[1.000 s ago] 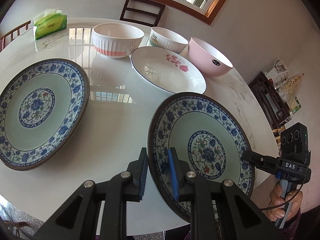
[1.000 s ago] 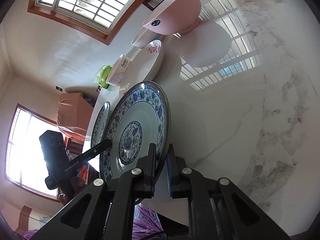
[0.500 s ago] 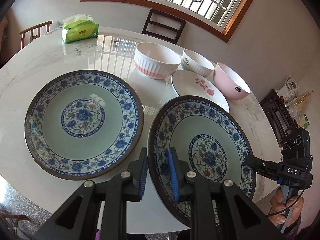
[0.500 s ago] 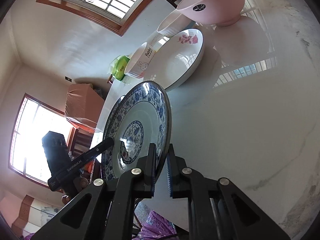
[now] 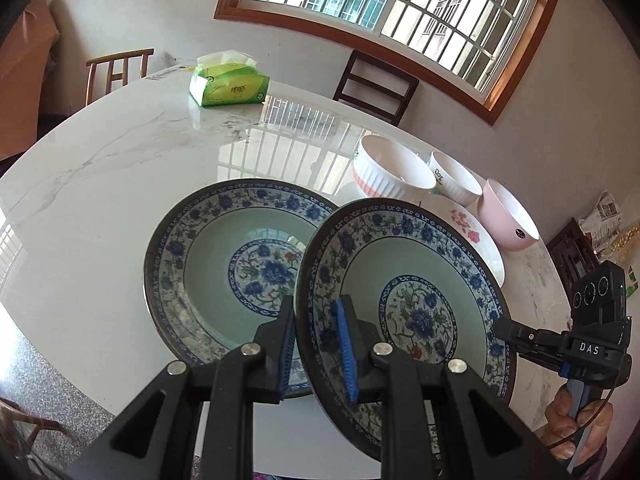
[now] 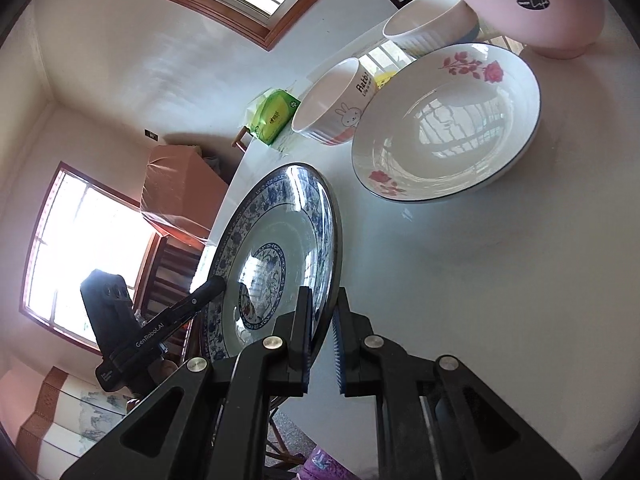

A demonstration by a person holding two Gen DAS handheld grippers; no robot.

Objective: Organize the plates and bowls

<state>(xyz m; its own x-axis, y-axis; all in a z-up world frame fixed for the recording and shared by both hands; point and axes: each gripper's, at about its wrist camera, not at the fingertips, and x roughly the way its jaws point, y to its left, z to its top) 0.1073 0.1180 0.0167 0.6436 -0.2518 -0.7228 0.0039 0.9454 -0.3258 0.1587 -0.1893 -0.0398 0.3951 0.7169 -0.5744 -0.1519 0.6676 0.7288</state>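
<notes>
Both grippers hold one blue-and-white floral plate (image 5: 412, 280) by opposite rims, lifted and tilted. My left gripper (image 5: 314, 350) is shut on its near-left rim. My right gripper (image 6: 322, 342) is shut on its other rim, and the plate (image 6: 276, 256) stands edge-on there. The held plate overlaps the right edge of a matching plate (image 5: 224, 264) lying flat on the table. Behind it are a white rose plate (image 5: 474, 236) (image 6: 452, 120), a ribbed rabbit bowl (image 5: 390, 172) (image 6: 336, 104), a smaller white bowl (image 5: 456, 178) (image 6: 428, 20) and a pink bowl (image 5: 508, 216) (image 6: 536, 4).
The round white marble table (image 5: 120, 160) carries a green tissue pack (image 5: 228, 84) at its far side. Wooden chairs (image 5: 376, 84) stand behind it under the window. The table's near edge runs just below the plates.
The held plate has moved left with both grippers. It now overlaps the right edge of the flat matching plate. The bowls have slid to the right of the left wrist view.
</notes>
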